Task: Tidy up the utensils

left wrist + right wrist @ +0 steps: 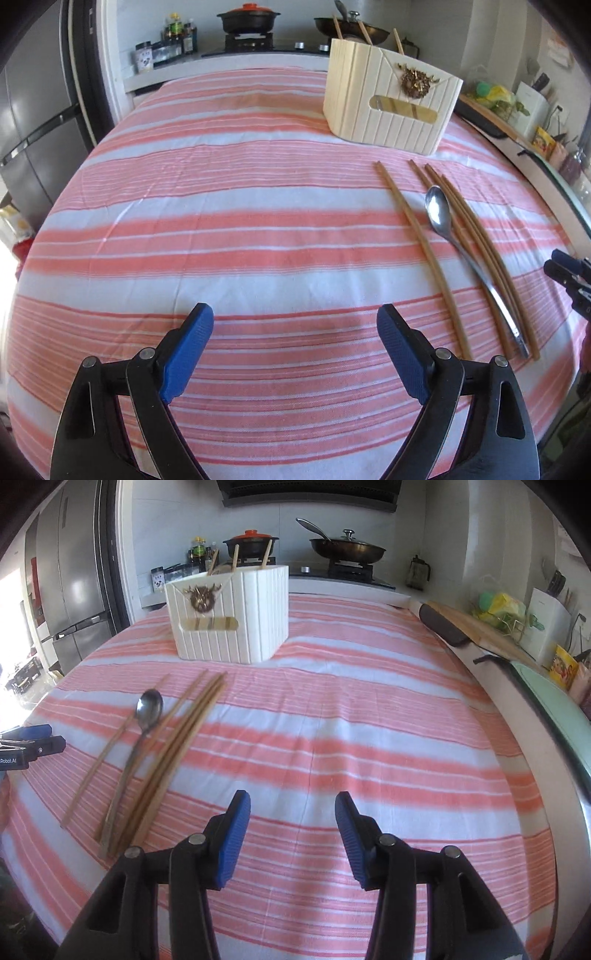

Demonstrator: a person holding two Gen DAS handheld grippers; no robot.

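Note:
A metal spoon [437,214] lies among several wooden chopsticks [421,251] on the pink-and-white striped tablecloth [221,221], to the right of my left gripper [295,314]. That gripper hangs open and wide over bare cloth. Behind the utensils stands a white ribbed holder [388,110] with chopsticks upright in it. In the right wrist view the spoon [147,705] and chopsticks [177,738] lie left of my right gripper [292,799], which is open with nothing between its fingers. The holder [229,627] stands beyond them.
Behind the table is a stove with a black pot [247,18] and a wok [347,548], with bottles [177,35] beside them. A steel fridge [33,122] stands on the left. A wooden cutting board [480,627] and counter clutter run along the right edge.

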